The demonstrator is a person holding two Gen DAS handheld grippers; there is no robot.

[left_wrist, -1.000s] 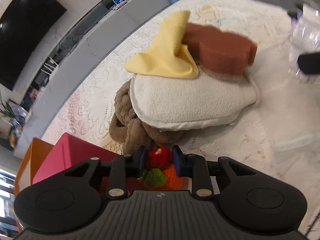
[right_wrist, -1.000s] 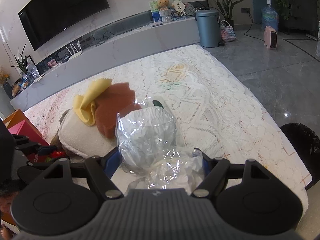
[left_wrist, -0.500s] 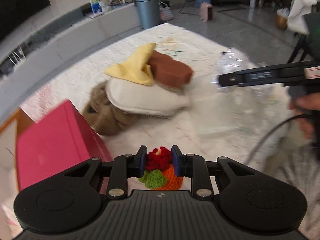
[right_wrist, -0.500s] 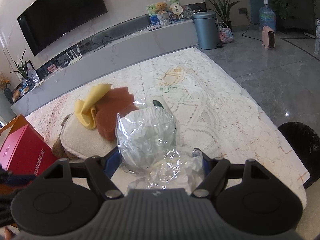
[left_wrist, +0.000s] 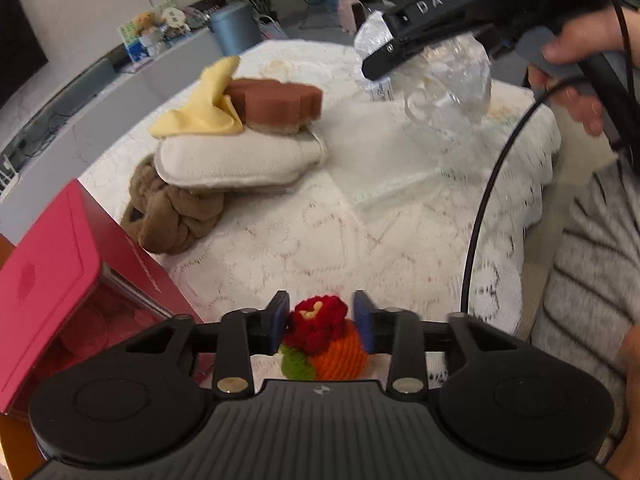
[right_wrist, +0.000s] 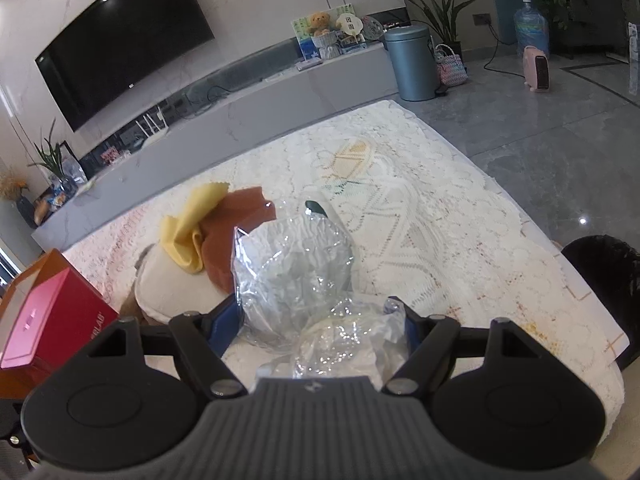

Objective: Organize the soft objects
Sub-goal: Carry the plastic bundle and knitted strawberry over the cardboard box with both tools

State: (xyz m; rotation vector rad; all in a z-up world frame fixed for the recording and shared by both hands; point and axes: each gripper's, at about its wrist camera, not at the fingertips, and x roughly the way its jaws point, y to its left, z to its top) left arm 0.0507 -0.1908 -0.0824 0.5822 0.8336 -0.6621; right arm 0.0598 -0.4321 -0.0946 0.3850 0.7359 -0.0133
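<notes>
Open pink-red rectangular box (left_wrist: 44, 280) at far left; crocheted orange-and-red yarn toy (left_wrist: 324, 340), judged light, squashy, best pinched at its round middle, sat between left gripper (left_wrist: 322, 322) jaws, opening, pads just clear; crinkled clear plastic bag (right_wrist: 296, 280), flimsy and slippery, clamped in right gripper (right_wrist: 320, 320)

Crocheted toy (left_wrist: 320, 336): red top, orange body, green leaf, upright between the jaws, seemingly free of both pads. Yellow cloth (left_wrist: 200, 114) and brown sponge (left_wrist: 280, 102) atop a cream cushion (left_wrist: 236, 160), itself on a brown braided plush (left_wrist: 172, 212). Crumpled clear plastic bag (right_wrist: 292, 276) raised above the lace-covered surface (left_wrist: 360, 224).
</notes>
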